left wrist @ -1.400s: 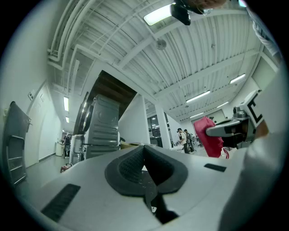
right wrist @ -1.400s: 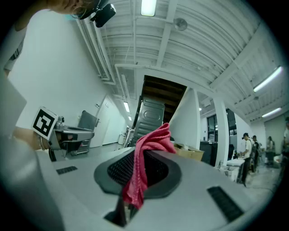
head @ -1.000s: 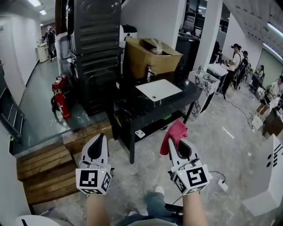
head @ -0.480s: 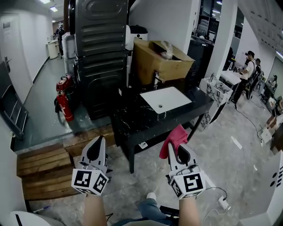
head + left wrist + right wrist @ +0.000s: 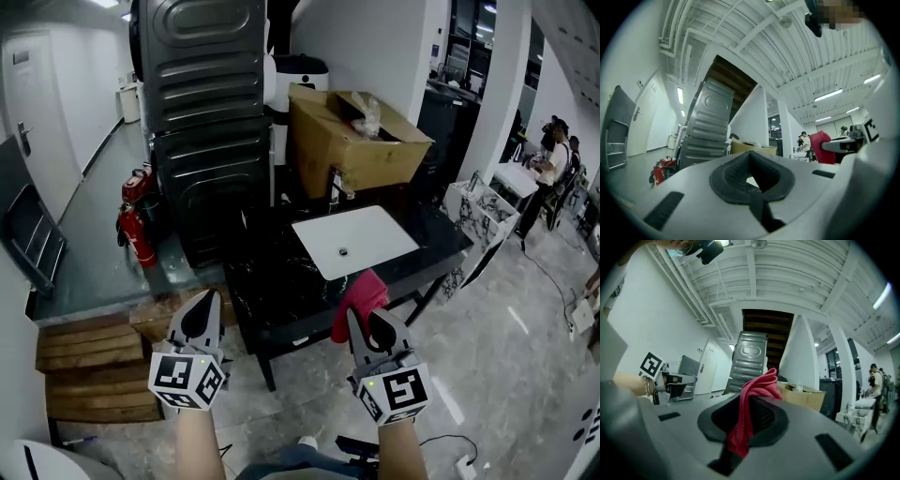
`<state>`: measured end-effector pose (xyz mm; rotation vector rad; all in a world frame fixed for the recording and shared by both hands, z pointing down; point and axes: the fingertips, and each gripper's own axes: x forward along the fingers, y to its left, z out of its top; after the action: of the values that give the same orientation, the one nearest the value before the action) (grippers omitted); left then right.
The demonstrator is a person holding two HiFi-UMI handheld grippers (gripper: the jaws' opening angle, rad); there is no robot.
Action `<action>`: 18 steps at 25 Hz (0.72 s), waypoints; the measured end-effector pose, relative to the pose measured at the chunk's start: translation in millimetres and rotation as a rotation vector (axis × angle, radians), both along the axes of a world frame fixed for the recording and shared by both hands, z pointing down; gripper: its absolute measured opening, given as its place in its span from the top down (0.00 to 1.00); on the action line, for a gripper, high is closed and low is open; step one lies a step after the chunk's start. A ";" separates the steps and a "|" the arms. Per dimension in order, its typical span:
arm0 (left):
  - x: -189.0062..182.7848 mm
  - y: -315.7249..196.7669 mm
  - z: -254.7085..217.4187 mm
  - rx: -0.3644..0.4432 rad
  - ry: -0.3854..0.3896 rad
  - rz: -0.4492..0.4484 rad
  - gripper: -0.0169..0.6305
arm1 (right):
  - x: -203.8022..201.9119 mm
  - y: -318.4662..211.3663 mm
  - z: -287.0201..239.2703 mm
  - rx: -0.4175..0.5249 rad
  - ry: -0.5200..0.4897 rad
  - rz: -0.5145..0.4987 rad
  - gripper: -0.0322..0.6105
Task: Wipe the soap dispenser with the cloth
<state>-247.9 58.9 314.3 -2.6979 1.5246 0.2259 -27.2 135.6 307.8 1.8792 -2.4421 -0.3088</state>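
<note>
Head view looks steeply down; both gripper views face level, sharing cardboard box point(image 5: 356, 141).

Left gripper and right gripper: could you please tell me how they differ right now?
The left gripper is shut on nothing, while the right gripper is shut on a red cloth. The left gripper lines up with the black counter's left end, the right gripper with its white sink. Both point forward, shut.

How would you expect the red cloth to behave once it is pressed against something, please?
Probably floppy: the red cloth droops in folds where the right gripper pinches it. Likely light, since a small pinch carries it. It may bunch rather than lie flat.
</note>
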 end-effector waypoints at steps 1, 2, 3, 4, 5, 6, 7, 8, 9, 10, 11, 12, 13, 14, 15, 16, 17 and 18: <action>7.7 -6.1 -0.5 0.007 -0.015 -0.006 0.95 | 6.4 -8.9 0.7 -0.001 0.005 -0.013 0.87; 15.1 -11.8 -1.3 0.013 -0.028 -0.008 0.95 | 12.4 -17.7 1.4 -0.001 0.010 -0.022 0.87; 21.7 -17.6 -2.1 0.019 -0.040 -0.008 0.95 | 18.3 -26.4 2.4 -0.001 0.012 -0.029 0.87; 26.7 -23.7 -2.7 0.023 -0.051 -0.012 0.95 | 23.3 -35.0 3.1 -0.002 0.010 -0.034 0.87; 29.8 -30.2 -2.9 0.023 -0.063 -0.022 0.95 | 26.7 -43.1 3.3 -0.004 0.008 -0.043 0.87; 31.1 -36.9 -2.7 0.021 -0.072 -0.035 0.95 | 28.3 -50.6 3.5 -0.005 0.006 -0.055 0.87; 31.1 -43.8 -1.9 0.018 -0.077 -0.049 0.95 | 28.9 -57.7 4.5 -0.007 0.007 -0.068 0.87; 30.7 -51.1 -0.5 0.015 -0.080 -0.062 0.95 | 29.3 -64.9 6.5 -0.010 0.006 -0.081 0.87; 30.5 -58.7 1.2 0.012 -0.083 -0.072 0.95 | 29.9 -72.3 9.0 -0.014 0.004 -0.093 0.87; 30.9 -66.7 2.9 0.010 -0.087 -0.079 0.95 | 30.8 -80.1 11.4 -0.019 -0.001 -0.105 0.87; 31.8 -75.0 4.6 0.009 -0.092 -0.084 0.95 | 31.9 -88.3 13.2 -0.023 -0.008 -0.118 0.87; 33.0 -83.9 6.3 0.008 -0.097 -0.086 0.95 | 32.9 -96.8 14.5 -0.027 -0.017 -0.130 0.87; 34.4 -93.2 8.1 0.007 -0.101 -0.086 0.95 | 33.8 -105.7 15.4 -0.029 -0.029 -0.143 0.87; 35.6 -102.8 10.1 0.007 -0.103 -0.085 0.95 | 34.6 -115.0 16.3 -0.033 -0.040 -0.154 0.87; 36.3 -112.7 12.0 0.008 -0.102 -0.083 0.95 | 35.3 -124.9 17.4 -0.037 -0.049 -0.163 0.87; 36.6 -123.3 13.7 0.009 -0.099 -0.081 0.95 | 35.9 -135.4 18.4 -0.041 -0.051 -0.170 0.87; 36.5 -134.7 15.3 0.011 -0.096 -0.081 0.95 | 36.4 -146.6 19.5 -0.047 -0.046 -0.176 0.87; 36.2 -147.0 17.0 0.013 -0.095 -0.082 0.95 | 37.0 -158.5 20.5 -0.053 -0.039 -0.181 0.87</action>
<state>-211.7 -88.1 331.3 -2.5888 1.5969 0.1031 9.8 -22.8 328.2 1.6623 -2.6237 -0.2141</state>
